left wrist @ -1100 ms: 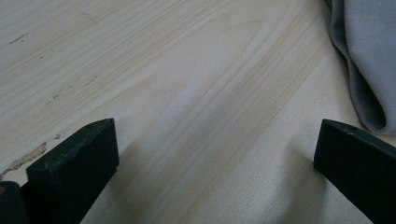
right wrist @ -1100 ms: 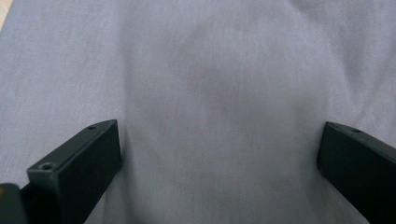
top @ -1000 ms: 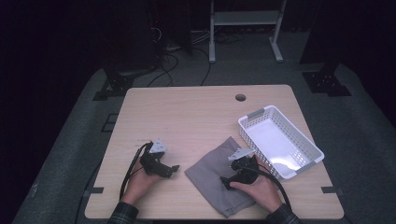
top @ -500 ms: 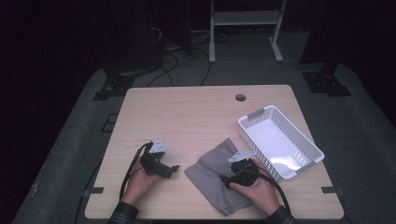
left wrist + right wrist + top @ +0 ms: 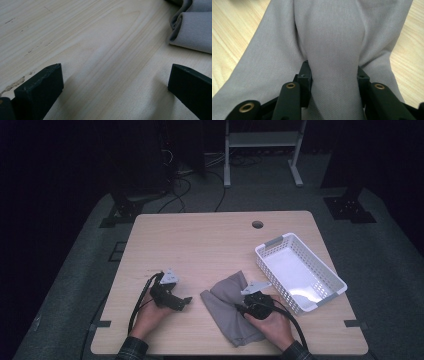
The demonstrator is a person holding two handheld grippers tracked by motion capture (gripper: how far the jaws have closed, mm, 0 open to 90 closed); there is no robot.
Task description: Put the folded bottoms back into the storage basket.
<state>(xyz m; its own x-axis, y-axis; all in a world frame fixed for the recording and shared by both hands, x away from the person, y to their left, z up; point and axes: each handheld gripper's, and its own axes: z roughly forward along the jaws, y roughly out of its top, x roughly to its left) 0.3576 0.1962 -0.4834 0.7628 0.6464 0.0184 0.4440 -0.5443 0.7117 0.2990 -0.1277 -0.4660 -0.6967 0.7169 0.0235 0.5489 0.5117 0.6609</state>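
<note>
A grey cloth [image 5: 223, 306] lies crumpled on the wooden table [image 5: 210, 245] near its front edge. My right gripper [image 5: 240, 307] rests on the cloth's right part. In the right gripper view its jaws have just been closing, and a raised fold of the cloth [image 5: 332, 50] now bulges between them, with my right gripper [image 5: 333, 77] pressing on both sides of it. My left gripper [image 5: 186, 301] sits on the bare wood to the left of the cloth. In the left gripper view my left gripper [image 5: 115, 82] stands wide open with nothing between its fingers, and the folded edge of the cloth [image 5: 195, 32] lies at the upper right.
A white slotted basket [image 5: 320, 260] stands at the table's right side, just right of my right hand. A small round hole [image 5: 257, 224] is in the tabletop near the far edge. Cables trail from both grippers toward the front edge.
The right gripper's jaws have drawn together on the cloth, bunching up a fold. Both hands have stayed almost where they were.
</note>
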